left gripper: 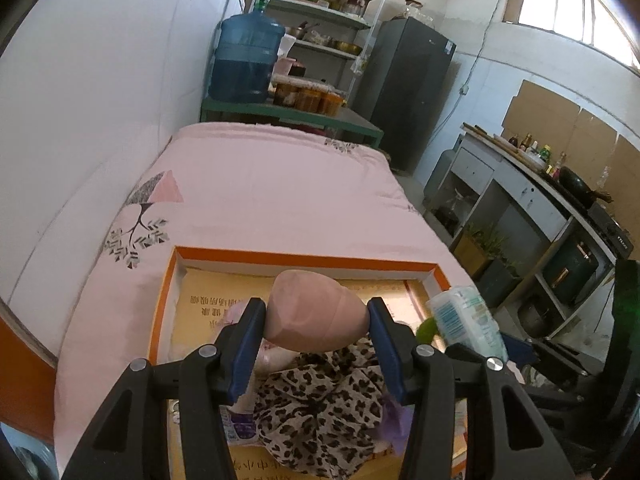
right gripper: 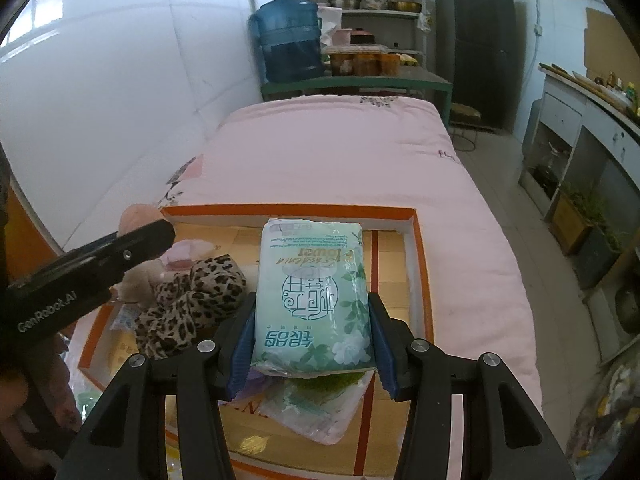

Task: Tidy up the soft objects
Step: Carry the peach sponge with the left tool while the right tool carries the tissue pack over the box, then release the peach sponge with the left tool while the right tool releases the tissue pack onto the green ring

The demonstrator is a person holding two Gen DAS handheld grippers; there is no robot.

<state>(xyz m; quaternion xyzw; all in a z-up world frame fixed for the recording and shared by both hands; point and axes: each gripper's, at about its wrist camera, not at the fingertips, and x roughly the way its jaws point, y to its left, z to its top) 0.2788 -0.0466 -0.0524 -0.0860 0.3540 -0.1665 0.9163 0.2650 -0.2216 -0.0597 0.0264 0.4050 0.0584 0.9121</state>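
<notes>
Green tissue pack (right gripper: 312,296) fills right tongs (right gripper: 312,330); left view clips it.

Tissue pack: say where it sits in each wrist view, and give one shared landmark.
Left wrist: tissue pack at the right edge, beside the left gripper's right finger, partly cut off.
Right wrist: tissue pack at centre, clamped in the right gripper.
Shared landmark: orange box on the pink bed.

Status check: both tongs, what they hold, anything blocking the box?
Left tongs shut on pink plush toy. Right tongs shut on green tissue pack. Both over orange box. Leopard-print cloth already piled inside.
</notes>
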